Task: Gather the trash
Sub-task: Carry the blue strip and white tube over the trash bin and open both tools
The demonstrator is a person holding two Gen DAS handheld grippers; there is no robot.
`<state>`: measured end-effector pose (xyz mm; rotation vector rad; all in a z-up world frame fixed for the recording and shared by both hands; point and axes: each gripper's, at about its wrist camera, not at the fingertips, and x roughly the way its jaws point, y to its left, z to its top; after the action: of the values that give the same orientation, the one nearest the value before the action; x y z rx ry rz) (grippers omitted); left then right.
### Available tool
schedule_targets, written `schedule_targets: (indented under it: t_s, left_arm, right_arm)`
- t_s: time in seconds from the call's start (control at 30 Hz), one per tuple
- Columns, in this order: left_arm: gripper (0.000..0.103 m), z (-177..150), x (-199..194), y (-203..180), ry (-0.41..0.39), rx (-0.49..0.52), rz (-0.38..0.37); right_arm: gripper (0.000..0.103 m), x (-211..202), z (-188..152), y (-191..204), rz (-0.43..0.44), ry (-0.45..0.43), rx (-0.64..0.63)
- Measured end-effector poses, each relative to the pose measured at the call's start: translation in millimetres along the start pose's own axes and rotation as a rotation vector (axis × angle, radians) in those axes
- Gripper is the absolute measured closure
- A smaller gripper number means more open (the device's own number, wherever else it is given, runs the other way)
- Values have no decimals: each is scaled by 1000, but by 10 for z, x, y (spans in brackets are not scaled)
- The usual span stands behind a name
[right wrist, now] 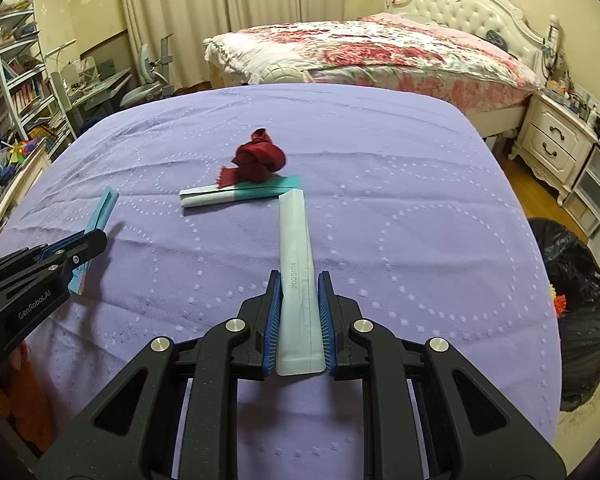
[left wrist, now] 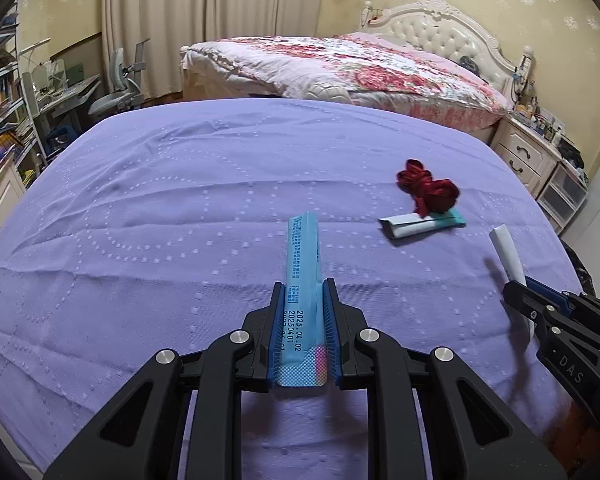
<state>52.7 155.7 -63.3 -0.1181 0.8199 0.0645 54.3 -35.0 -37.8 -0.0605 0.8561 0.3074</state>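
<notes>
My left gripper (left wrist: 303,286) is shut on a long blue carton (left wrist: 303,264) with printed dates, held above the purple bedspread (left wrist: 180,208). My right gripper (right wrist: 298,278) is shut on a long pale white carton (right wrist: 296,256). Each gripper shows in the other view: the right gripper (left wrist: 518,288) with its white carton (left wrist: 508,252), the left gripper (right wrist: 96,236) with its blue carton (right wrist: 100,216). A white-and-teal carton (right wrist: 236,194) lies on the bedspread with a red crumpled cloth (right wrist: 260,158) on it; they also show in the left wrist view (left wrist: 420,224), (left wrist: 430,188).
A black bin bag (right wrist: 576,312) stands on the floor right of the bedspread. A floral bed (right wrist: 380,52) is behind, a white nightstand (right wrist: 556,140) at right, bookshelves (right wrist: 16,80) and a desk chair (right wrist: 148,80) at left.
</notes>
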Motion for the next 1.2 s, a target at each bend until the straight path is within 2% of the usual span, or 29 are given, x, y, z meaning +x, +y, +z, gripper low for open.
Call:
schedule_targets:
  t_s: [0.83,1.2]
  left_arm:
    - [83,-86,-64,-1193,-27,195,-144]
    - [83,-87,-61,-1811,-40,284,-233]
  right_arm:
    - [85,-400,-323,-971,-149,-60,164]
    - [85,-584,-432,-1476,-247,-85,240]
